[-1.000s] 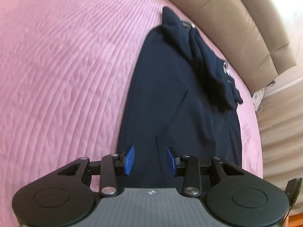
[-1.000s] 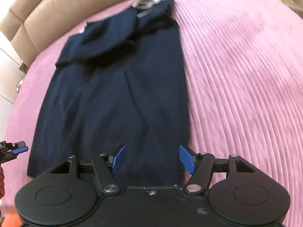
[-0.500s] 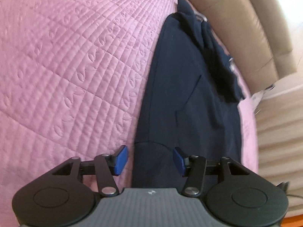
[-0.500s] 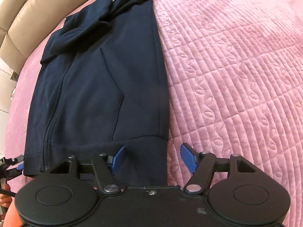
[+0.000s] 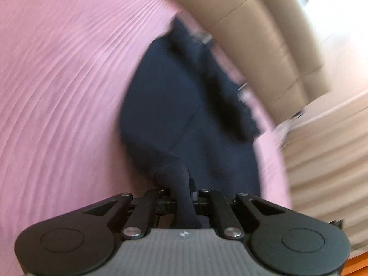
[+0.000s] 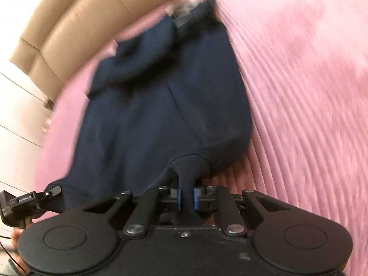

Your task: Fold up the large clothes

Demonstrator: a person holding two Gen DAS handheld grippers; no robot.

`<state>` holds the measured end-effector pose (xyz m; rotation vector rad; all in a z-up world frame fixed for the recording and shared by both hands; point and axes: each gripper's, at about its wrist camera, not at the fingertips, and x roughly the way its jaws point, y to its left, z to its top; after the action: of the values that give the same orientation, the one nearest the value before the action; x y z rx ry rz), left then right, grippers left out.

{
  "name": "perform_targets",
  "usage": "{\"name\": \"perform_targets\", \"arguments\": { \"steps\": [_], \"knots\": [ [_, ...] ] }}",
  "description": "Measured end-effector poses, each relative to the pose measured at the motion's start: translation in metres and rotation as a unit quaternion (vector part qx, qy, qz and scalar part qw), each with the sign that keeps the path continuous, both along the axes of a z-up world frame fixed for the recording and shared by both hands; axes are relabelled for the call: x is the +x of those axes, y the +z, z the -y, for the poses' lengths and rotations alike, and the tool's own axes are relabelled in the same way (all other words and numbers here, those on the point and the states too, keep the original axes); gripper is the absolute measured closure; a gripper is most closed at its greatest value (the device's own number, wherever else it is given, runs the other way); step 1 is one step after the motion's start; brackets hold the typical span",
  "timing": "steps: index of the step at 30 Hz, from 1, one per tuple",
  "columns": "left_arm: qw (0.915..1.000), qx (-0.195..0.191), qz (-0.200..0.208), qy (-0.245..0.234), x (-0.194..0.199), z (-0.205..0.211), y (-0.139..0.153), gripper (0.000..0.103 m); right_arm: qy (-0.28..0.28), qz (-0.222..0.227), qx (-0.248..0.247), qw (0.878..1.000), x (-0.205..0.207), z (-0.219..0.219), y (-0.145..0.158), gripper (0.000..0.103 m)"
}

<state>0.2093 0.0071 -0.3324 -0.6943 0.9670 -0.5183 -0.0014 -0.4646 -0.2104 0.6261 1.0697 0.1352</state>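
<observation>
Garment (image 6: 161,105) runs lengthwise from both clamped hand-held grippers toward headboard (image 6: 76,30).

Left gripper (image 6: 30,201) label: small white print — roughly "GenRobot.AI", blurred, not sure.
Left gripper body (image 5: 183,234) mark: tiny white logo — unreadable.
Garment (image 6: 161,105) tag: blurred, unreadable.

Bright daylight throughout, strongest from the upper right of the left wrist view, where the wall (image 5: 333,11) washes out to near white. Heavy motion blur across both views: quilting lines on the pink bedspread (image 5: 57,80) smeared into streaks, edges of the navy garment (image 6: 165,105) soft (its folds barely readable). Sharp focus only on the black gripper bodies. Strong fisheye bending at every edge. Dark shadow under the lifted hem in the right wrist view.
</observation>
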Motion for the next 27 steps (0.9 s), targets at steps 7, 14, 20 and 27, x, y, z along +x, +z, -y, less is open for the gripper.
{"name": "perform_targets", "arguments": {
  "steps": [7,14,20,27],
  "knots": [
    [0.9907,-0.021,0.134,0.013,0.109,0.037,0.066,0.097,-0.04,0.109,-0.027,0.993,0.107,0.027,0.052,0.09],
    [0.9926,0.024,0.103,0.059,0.237,0.082,0.037,0.08,-0.092,0.091,-0.084,0.988,0.22,0.04,0.011,0.045],
    [0.996,0.031,0.068,0.048,0.257,0.052,0.019,0.061,-0.059,0.079,-0.127,0.987,0.216,0.051,0.004,0.025],
    [0.9936,0.01,0.093,0.063,0.288,0.029,0.026,0.046,-0.023,0.057,-0.163,0.985,0.245,0.049,-0.016,0.025]
  ]
}}
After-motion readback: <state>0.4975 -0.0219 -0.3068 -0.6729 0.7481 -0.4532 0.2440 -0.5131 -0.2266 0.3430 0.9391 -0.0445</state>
